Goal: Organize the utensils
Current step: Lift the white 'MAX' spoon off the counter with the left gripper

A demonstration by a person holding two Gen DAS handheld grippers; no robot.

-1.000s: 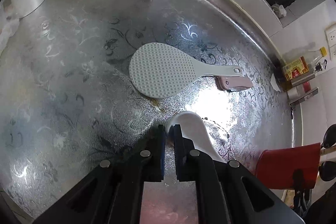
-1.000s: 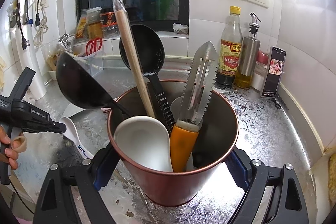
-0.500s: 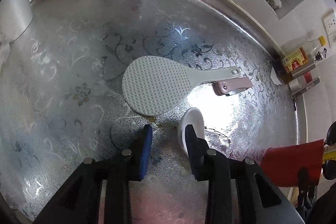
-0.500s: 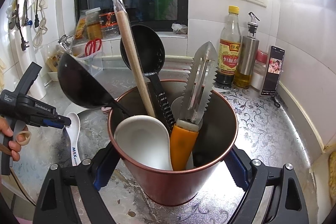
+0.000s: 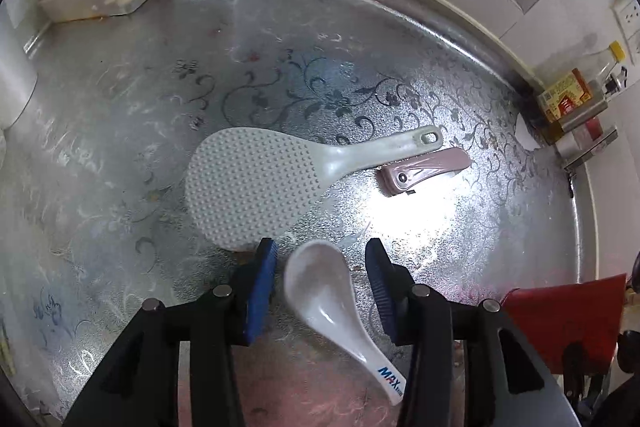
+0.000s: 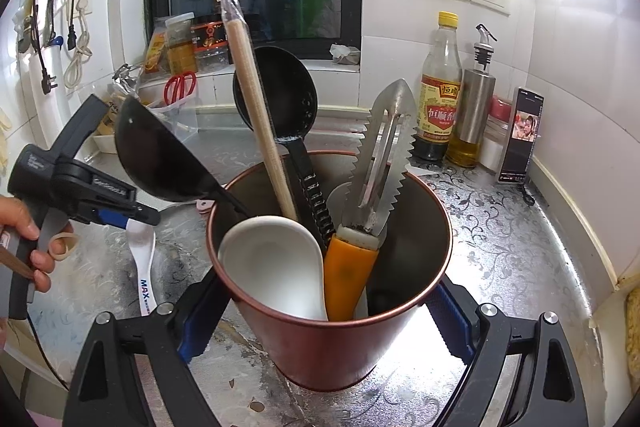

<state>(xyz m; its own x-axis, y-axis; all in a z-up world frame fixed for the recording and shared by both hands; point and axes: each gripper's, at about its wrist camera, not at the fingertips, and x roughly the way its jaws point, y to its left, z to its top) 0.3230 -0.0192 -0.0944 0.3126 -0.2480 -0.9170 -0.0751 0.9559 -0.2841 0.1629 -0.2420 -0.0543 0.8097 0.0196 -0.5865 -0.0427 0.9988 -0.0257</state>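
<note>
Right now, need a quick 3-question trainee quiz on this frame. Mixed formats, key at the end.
1. True or false: the left gripper is clamped on the white spoon.
2. What does the right gripper hold? A) the rice paddle B) the red utensil cup C) the vinegar bottle
3. Which item lies on the counter right beside the rice paddle handle?

Key
1. False: its jaws have just been opening; the spoon lies between them, pads clear of it.
2. B, the red utensil cup.
3. The pink folding peeler.
</note>
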